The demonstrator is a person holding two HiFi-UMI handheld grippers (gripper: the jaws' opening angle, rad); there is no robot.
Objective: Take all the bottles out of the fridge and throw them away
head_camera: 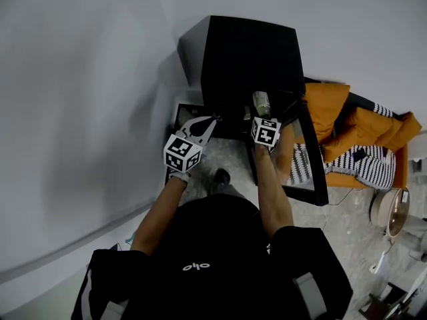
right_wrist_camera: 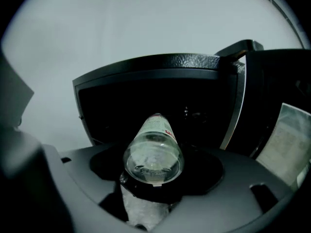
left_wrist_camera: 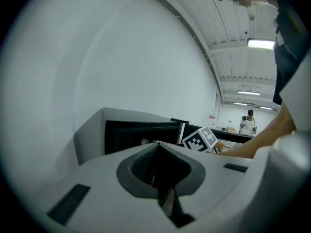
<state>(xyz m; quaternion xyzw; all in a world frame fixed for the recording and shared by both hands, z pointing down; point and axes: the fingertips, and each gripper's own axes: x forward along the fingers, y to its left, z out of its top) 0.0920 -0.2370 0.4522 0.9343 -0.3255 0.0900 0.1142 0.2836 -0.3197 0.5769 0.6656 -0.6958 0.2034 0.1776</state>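
One clear bottle (right_wrist_camera: 154, 149) lies between the jaws of the right gripper (right_wrist_camera: 154, 171). The jaws stand wide and hold it by its fat end. Its round bottom faces the camera and its neck points at the black fridge (right_wrist_camera: 160, 89). From the head view the bottle (head_camera: 261, 103) is right at the mouth of the fridge (head_camera: 247, 52), just past the right gripper (head_camera: 261, 112).

The fridge is small and sits on the floor by a pale wall. Its door (head_camera: 310, 159) hangs open on the right side. It is too dark inside to see what it holds. A pale sheet (right_wrist_camera: 286, 140) is stuck on the inside of the door.

The left gripper (head_camera: 203, 124) is squeezed tight with nothing in it. It hangs beside the fridge's left corner, apart from the bottle.

Past the open door is an orange seat (head_camera: 347, 129) with a striped cloth (head_camera: 363, 162) on it. The door stands between the seat and the person's right arm. One shoe (head_camera: 221, 177) shows on the floor between both arms.
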